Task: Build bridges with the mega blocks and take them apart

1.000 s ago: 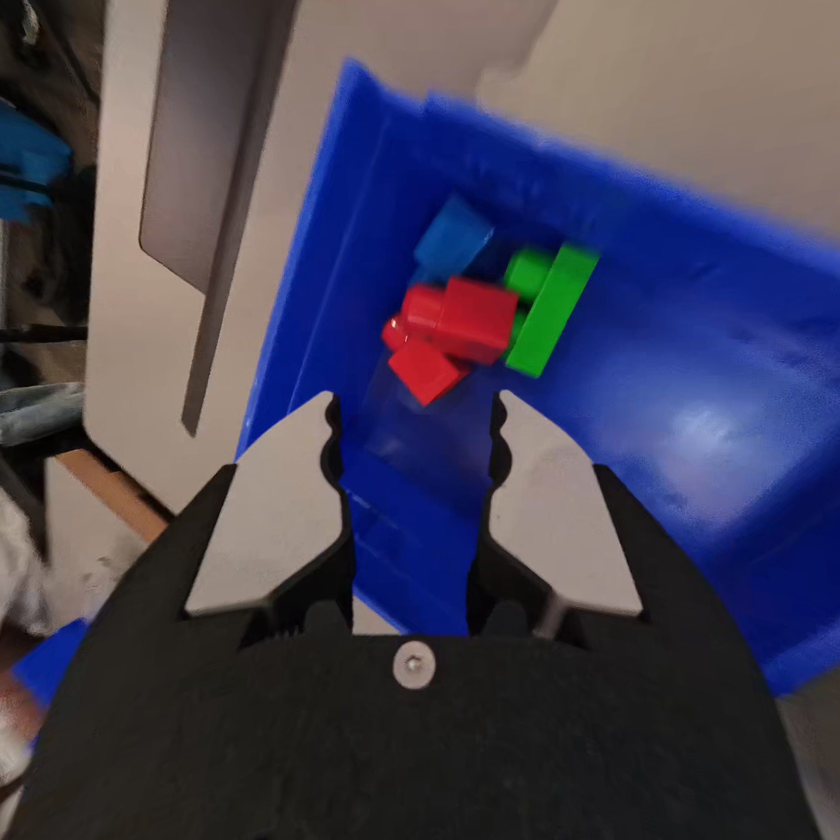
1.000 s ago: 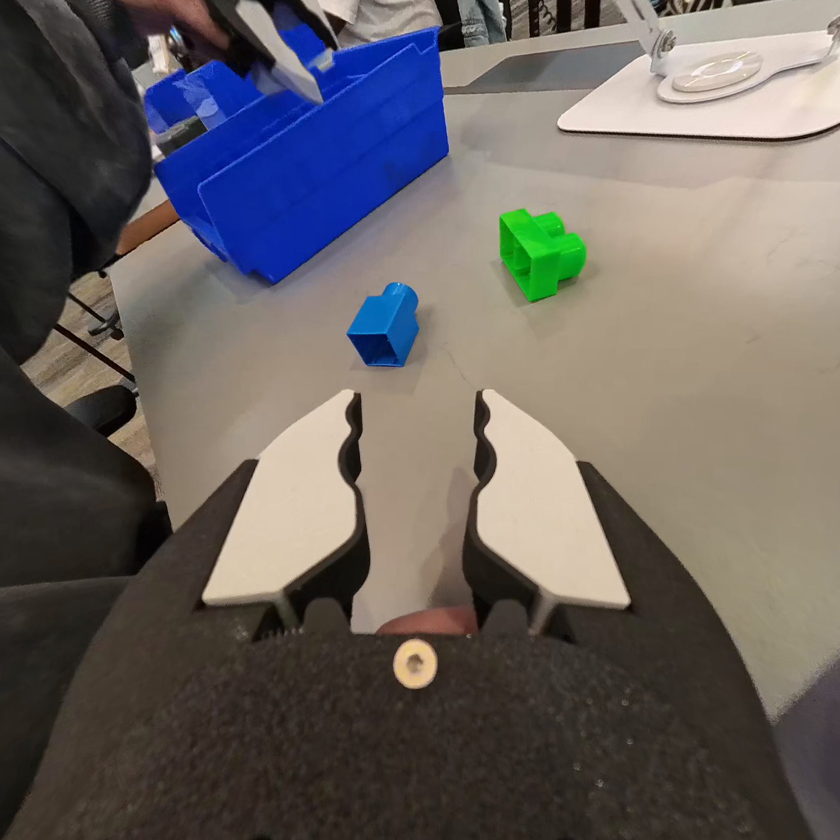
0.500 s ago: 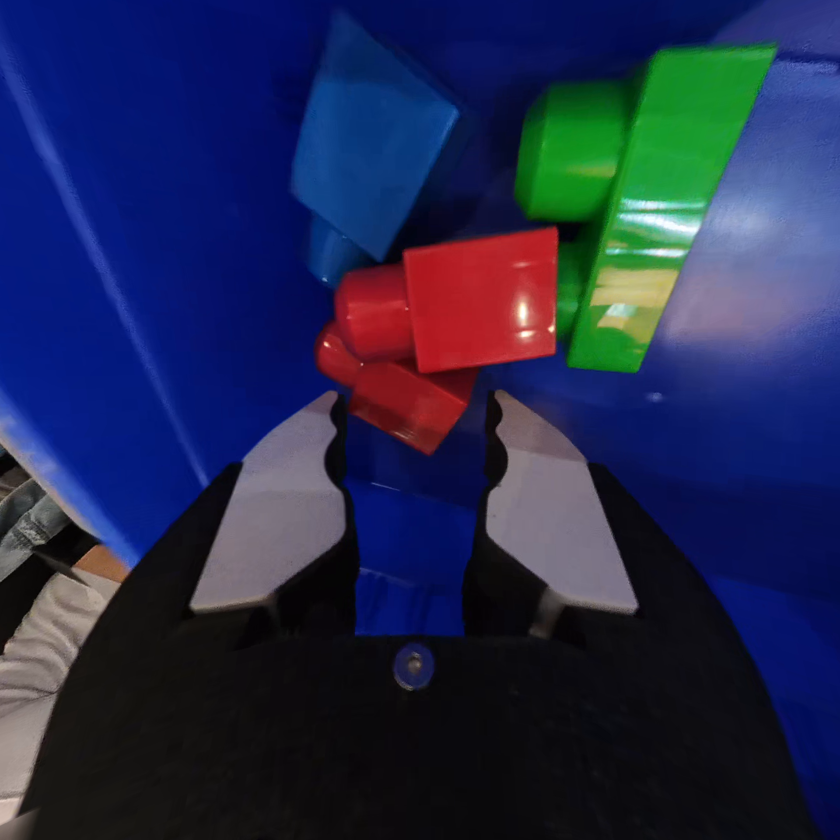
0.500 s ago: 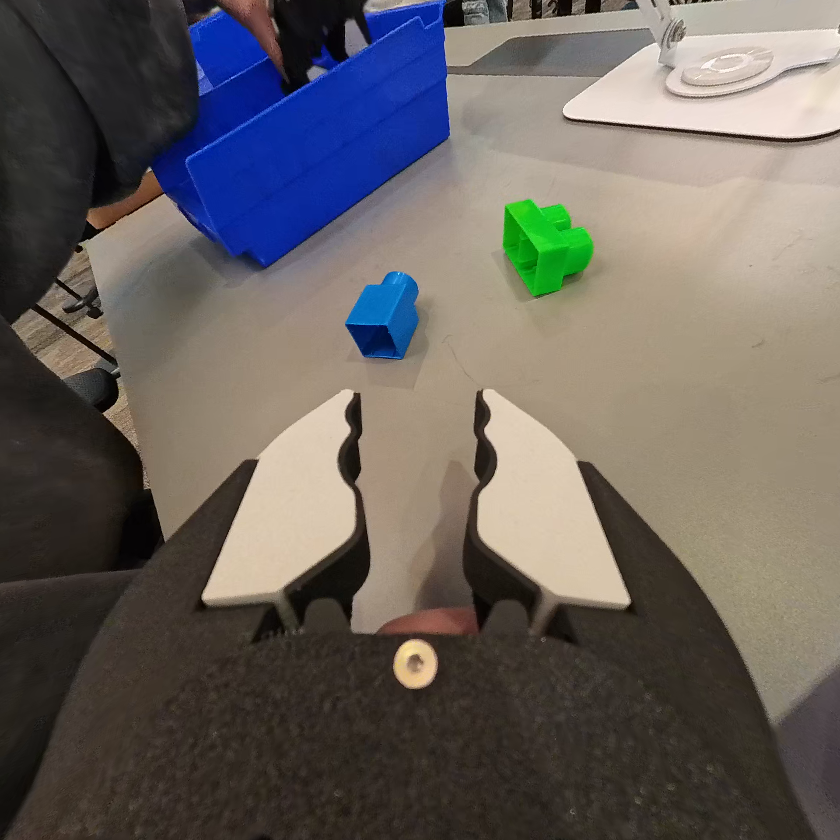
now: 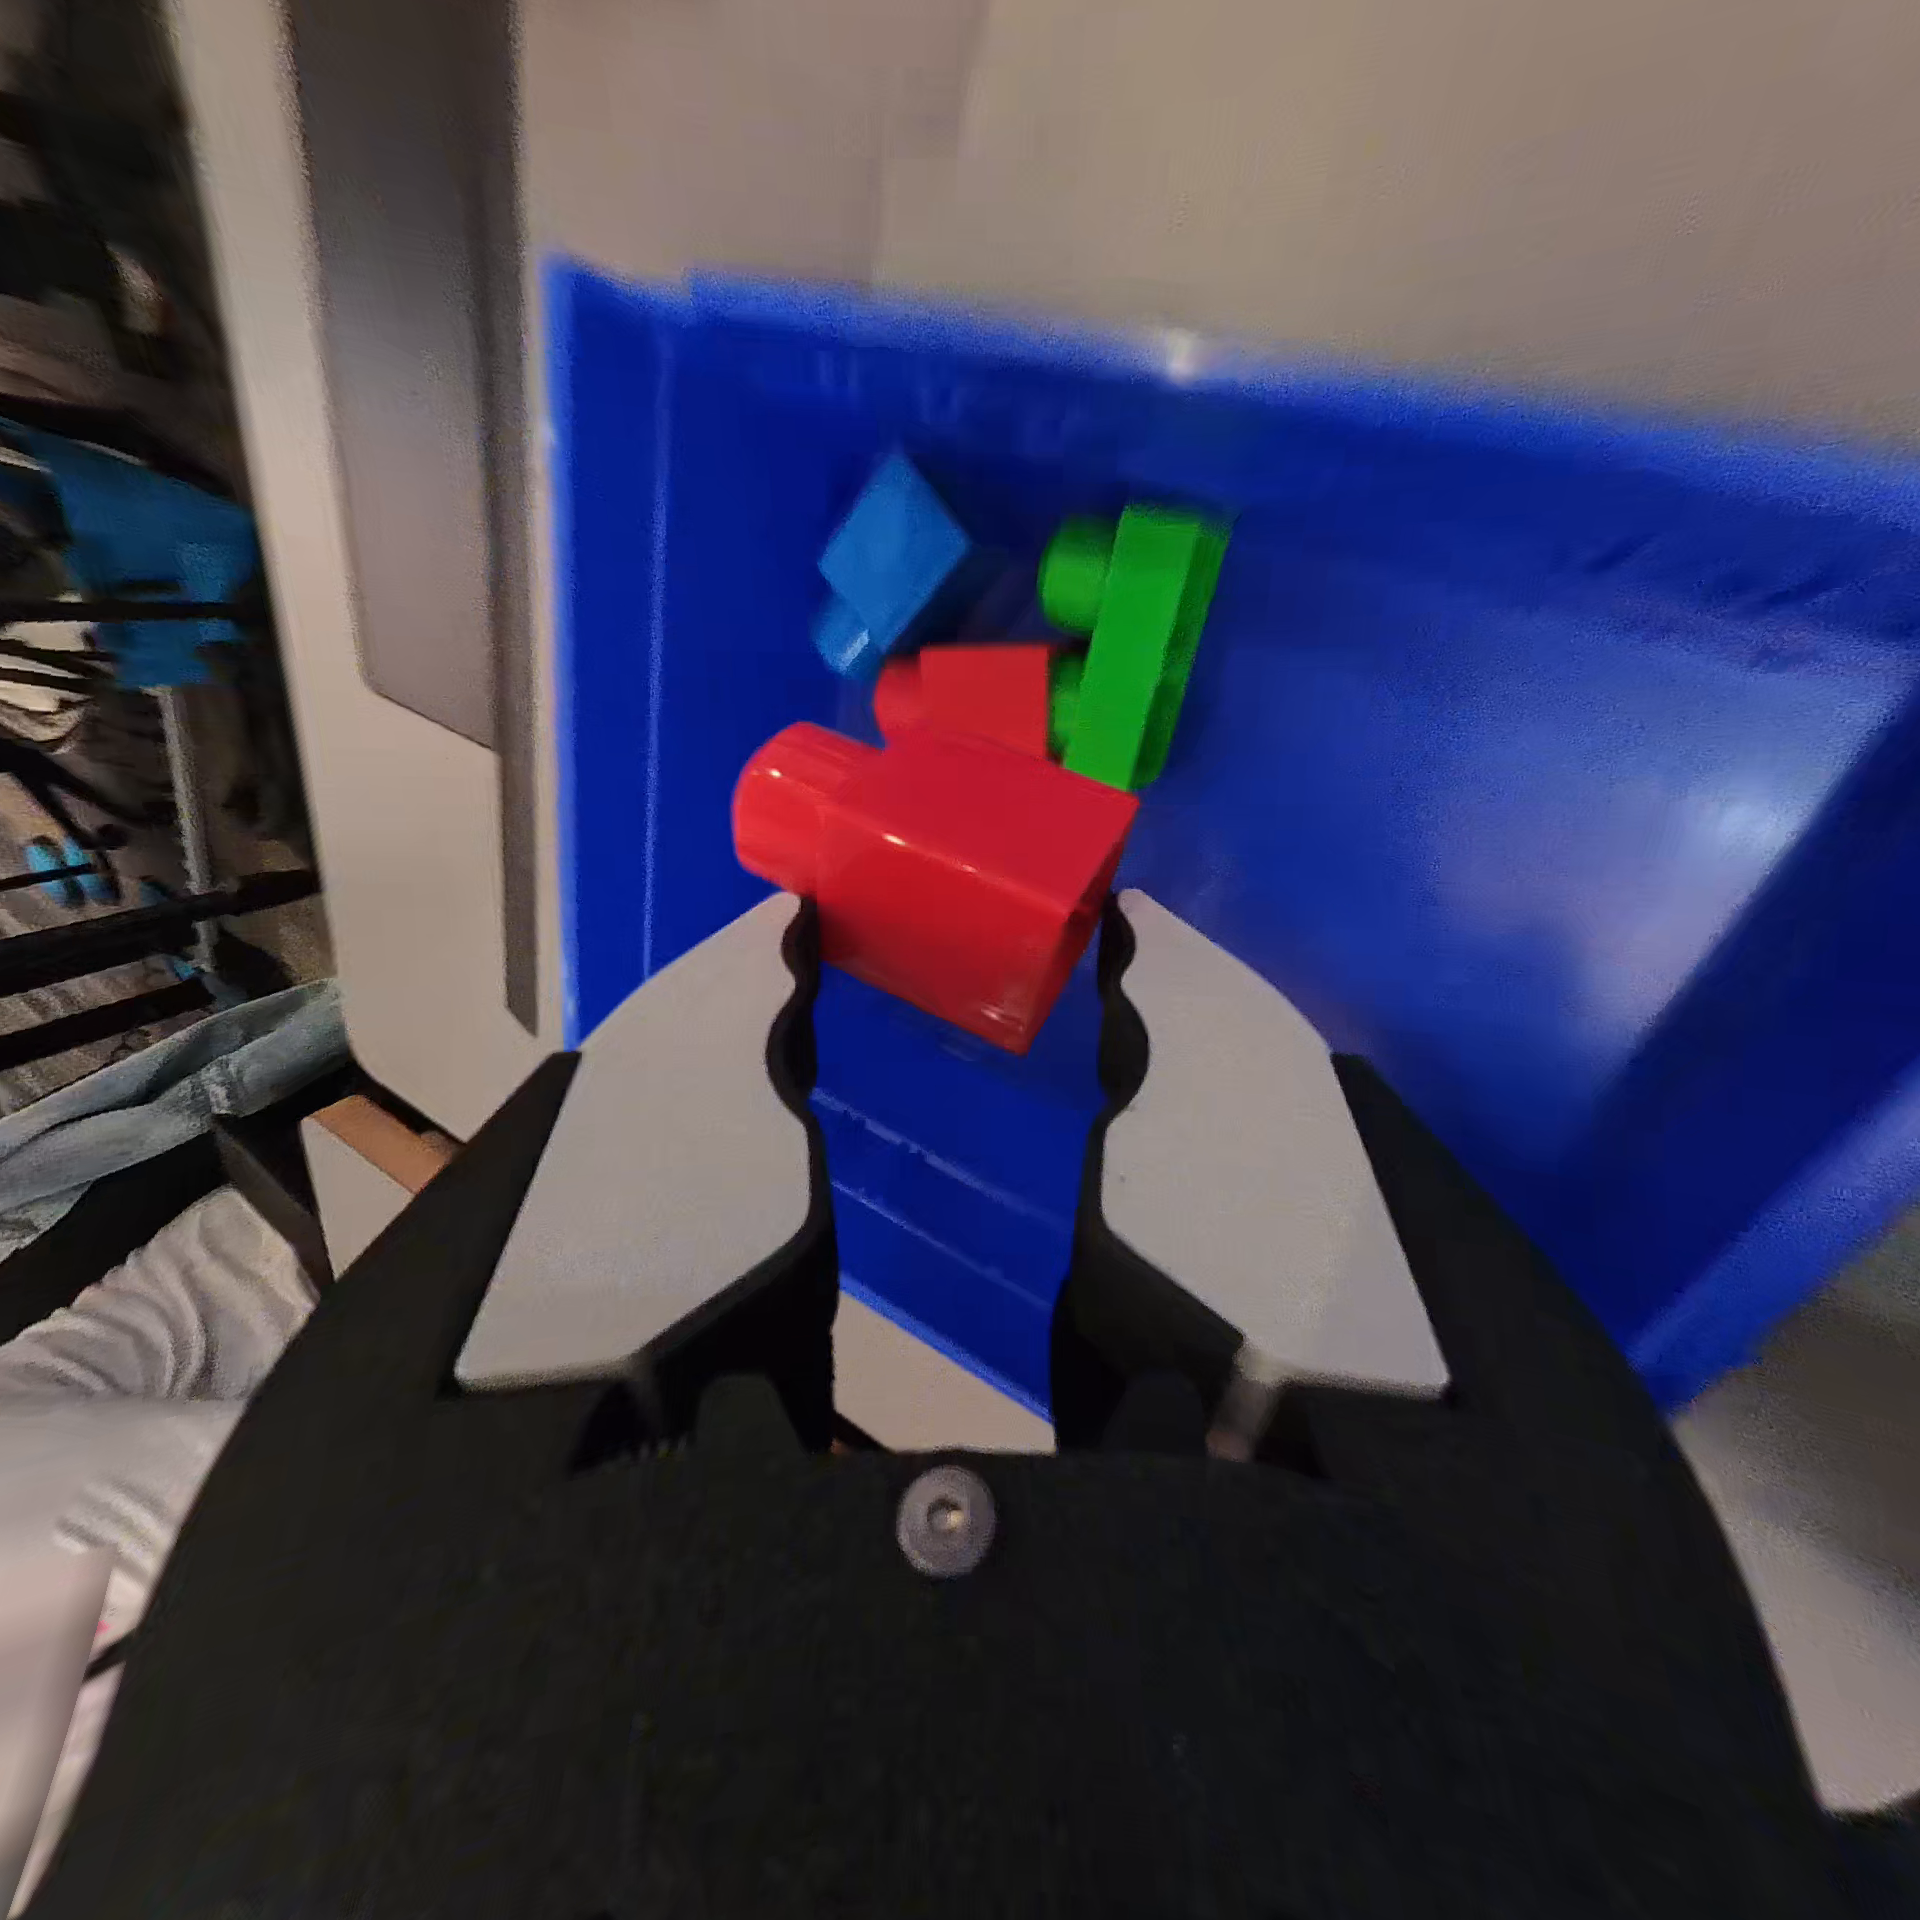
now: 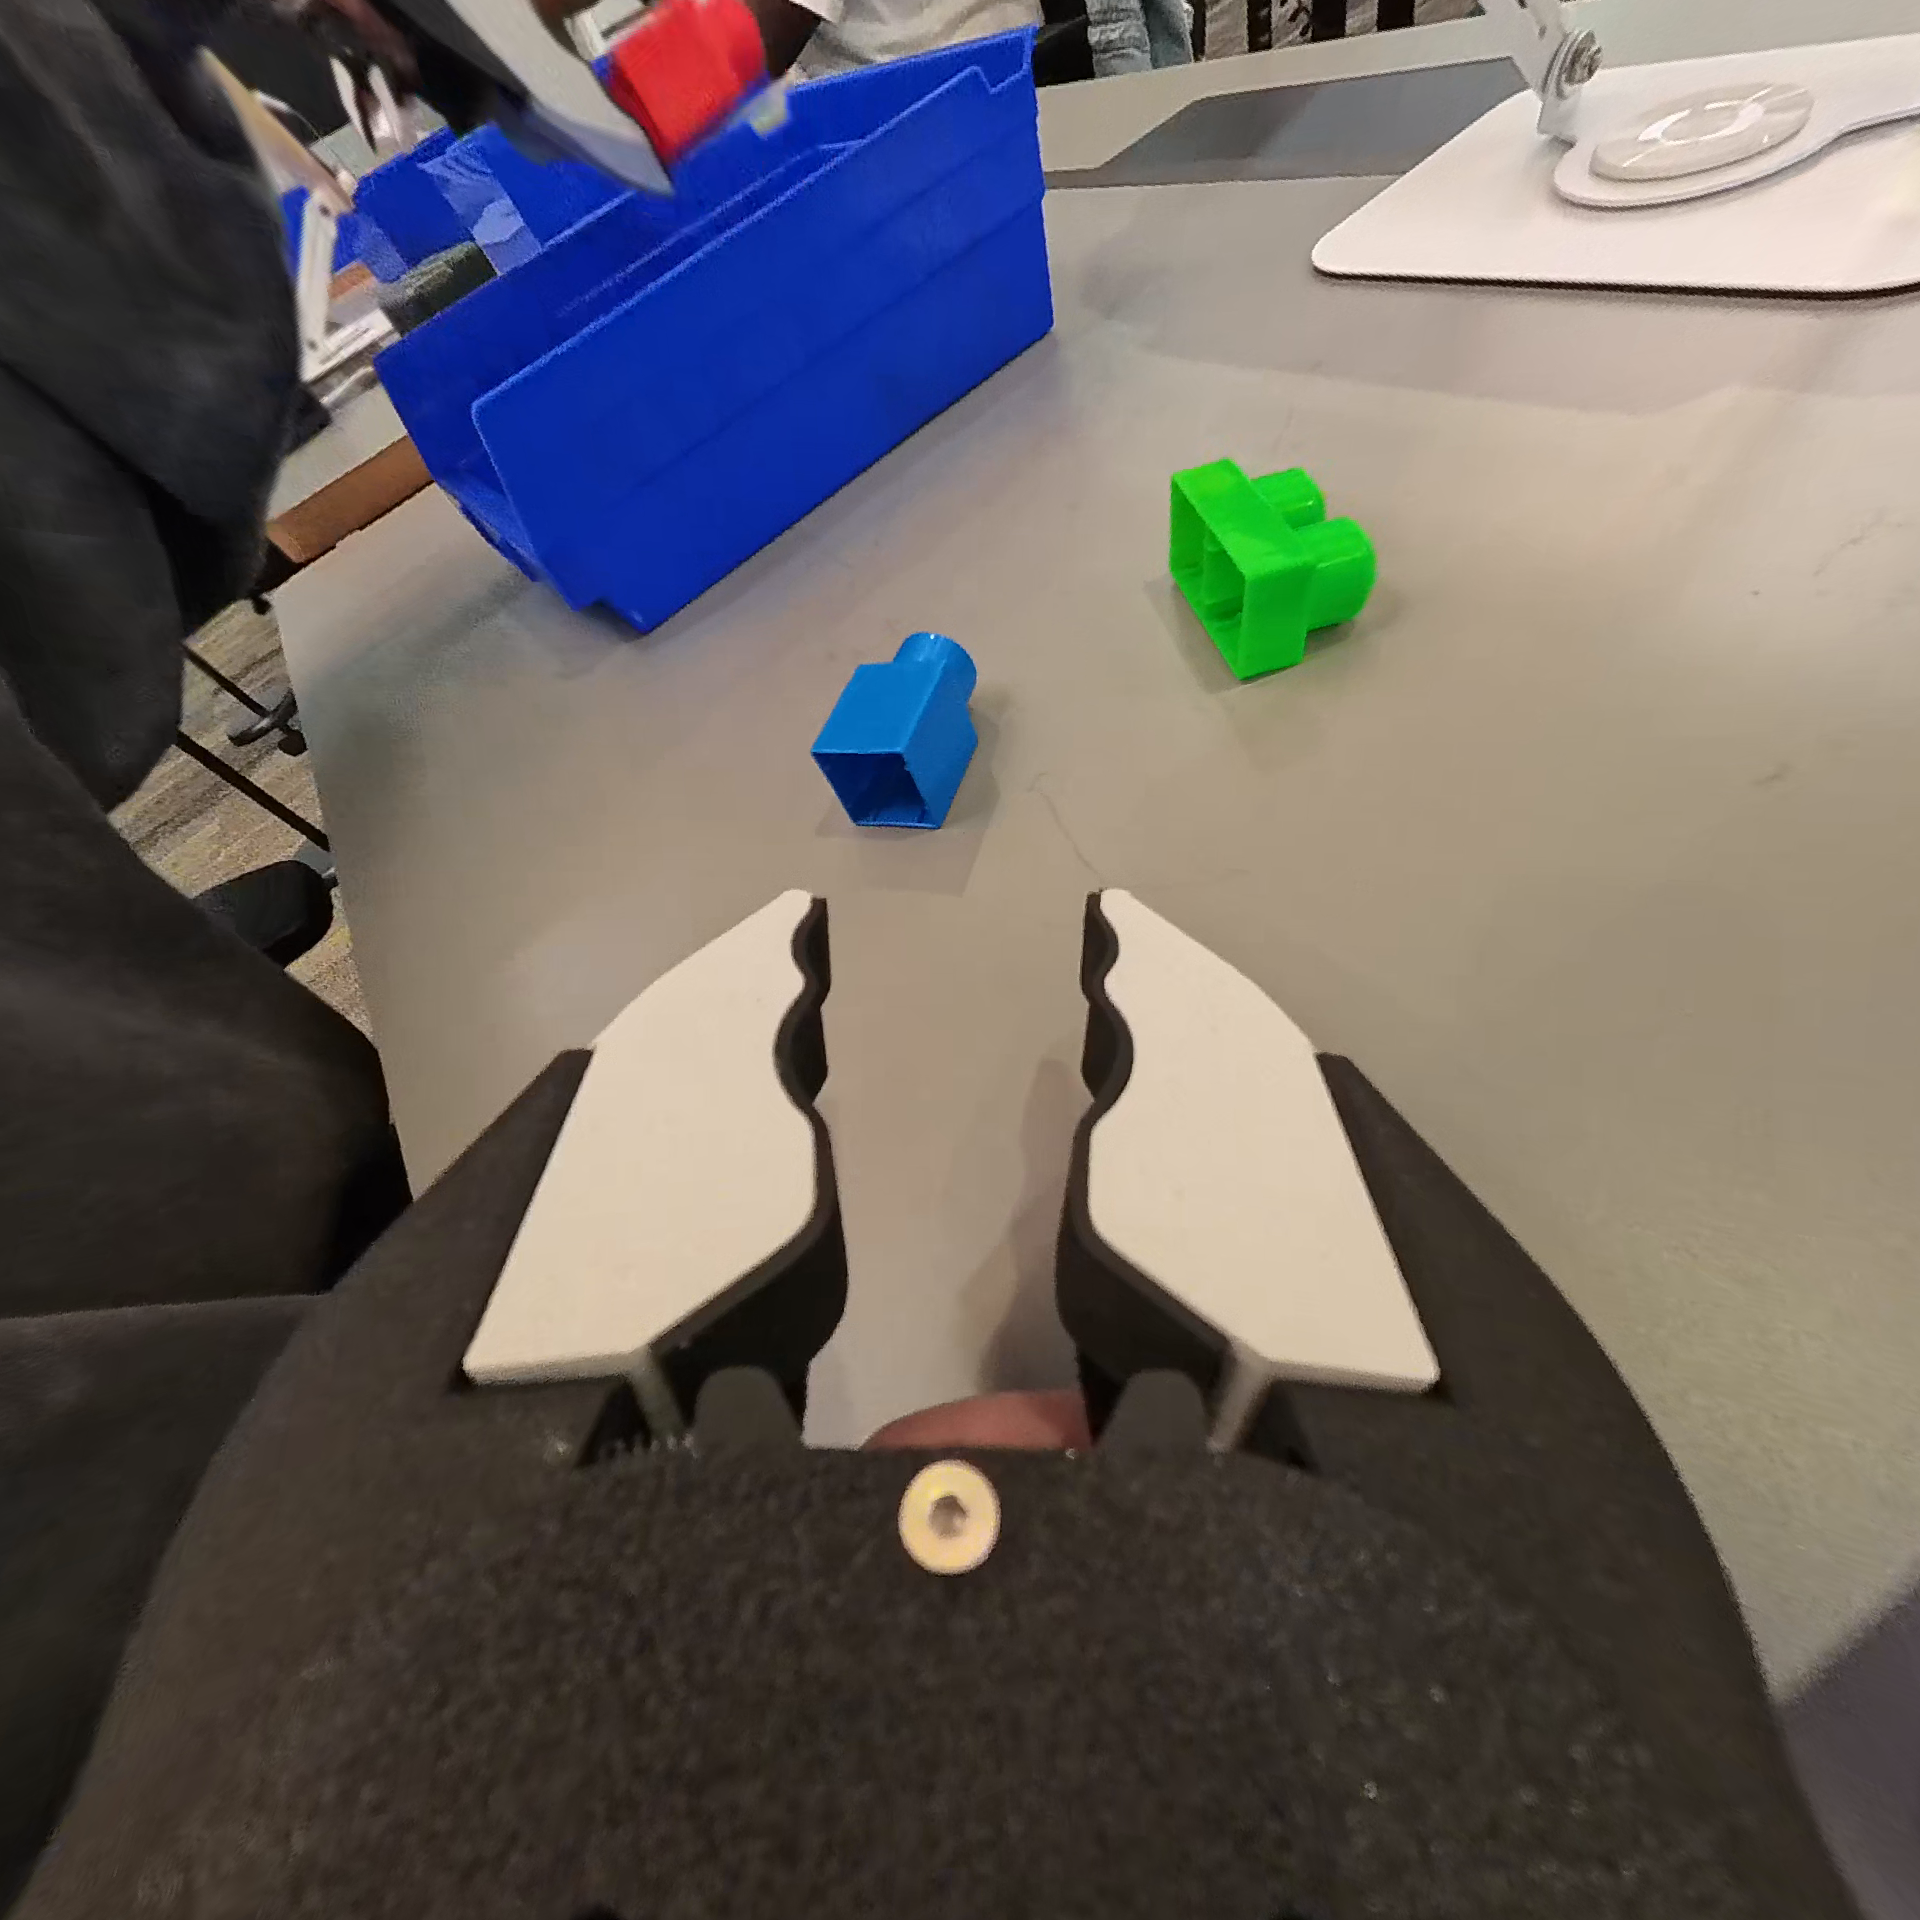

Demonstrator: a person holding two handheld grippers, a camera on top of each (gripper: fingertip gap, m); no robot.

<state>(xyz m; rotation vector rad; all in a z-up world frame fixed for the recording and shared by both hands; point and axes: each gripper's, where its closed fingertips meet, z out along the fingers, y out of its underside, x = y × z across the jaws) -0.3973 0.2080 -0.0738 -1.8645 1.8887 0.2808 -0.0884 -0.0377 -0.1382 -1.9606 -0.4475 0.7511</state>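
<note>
Red block (image 5: 935, 883) in left gripper (image 5: 951, 914), stud leftward

We see the bin (image 6: 748, 416) standing at the far left of the desk (image 6: 1455, 935), near its left edge. Before the bin, nearer to us, a single-stud block (image 6: 899, 743) lies on its side; a two-stud block (image 6: 1262, 566) lies to its right, well apart. A flat stand base (image 6: 1621, 208) sits at the far right. Inside the bin, three blocks (image 5: 1132, 644) huddle together against one wall (we cannot tell which touch). Above the bin, the left tongs (image 5: 951, 920) hold a block (image 5: 935, 883); the right tongs (image 6: 951, 925) hang over the near desk.
</note>
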